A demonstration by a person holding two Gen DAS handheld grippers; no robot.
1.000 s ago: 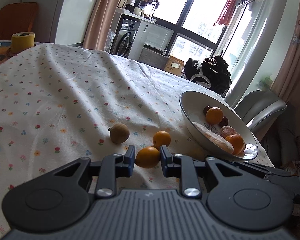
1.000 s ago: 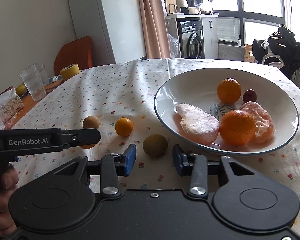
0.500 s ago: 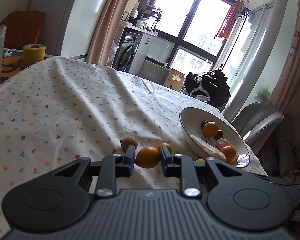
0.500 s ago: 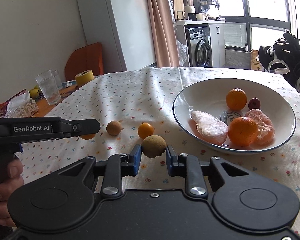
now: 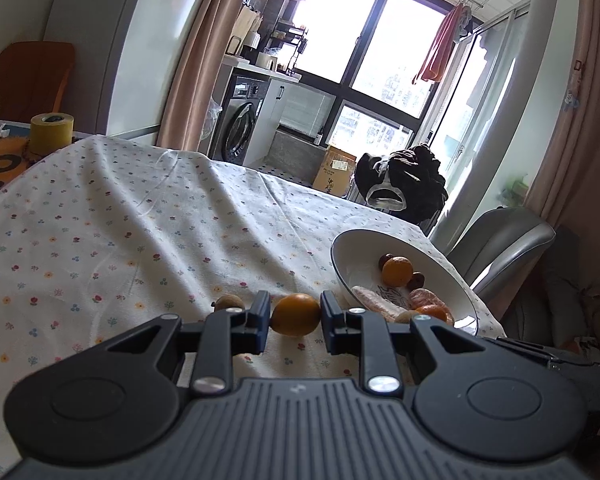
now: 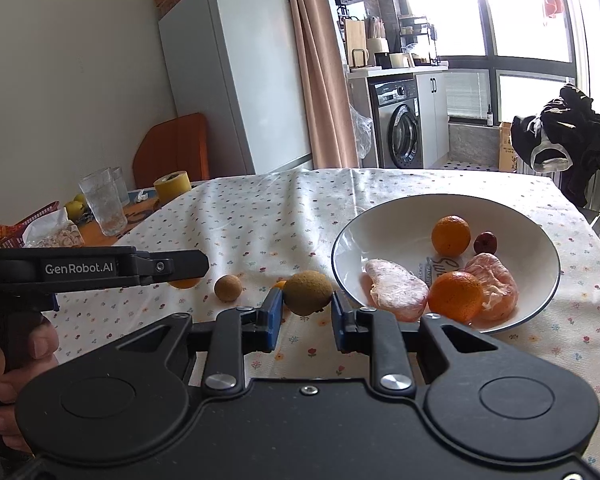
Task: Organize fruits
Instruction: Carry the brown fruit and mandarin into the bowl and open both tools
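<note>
Left gripper (image 5: 295, 315): jaws closed in on a small orange citrus (image 5: 295, 314), smooth-skinned, slightly oval, pinched at both sides, low centre of the left wrist view. It sits above the floral tablecloth (image 5: 140, 240).

Right gripper (image 6: 307, 306): jaws closed partway on a kiwi (image 6: 307, 293), dull brown-green, fuzzy, roundish, with a dark stub at its underside. Centre of the right wrist view, just left of the bowl's rim.

White bowl (image 6: 540, 236), thin dark rim, right of centre in the right wrist view. Inside: two whole oranges, one toward the back (image 6: 451, 235) and one at the front (image 6: 455, 295); two peeled pale-pink citrus pieces, one left (image 6: 396, 288) and one right (image 6: 494, 284); a small dark red fruit (image 6: 485, 243) at the back.

Loose on the cloth left of the kiwi: a small tan round fruit (image 6: 228, 287). Another orange fruit sits just behind the kiwi, mostly hidden.

Left gripper's body crosses the left edge of the right wrist view, a hand (image 6: 16, 364) around its grip.
</note>
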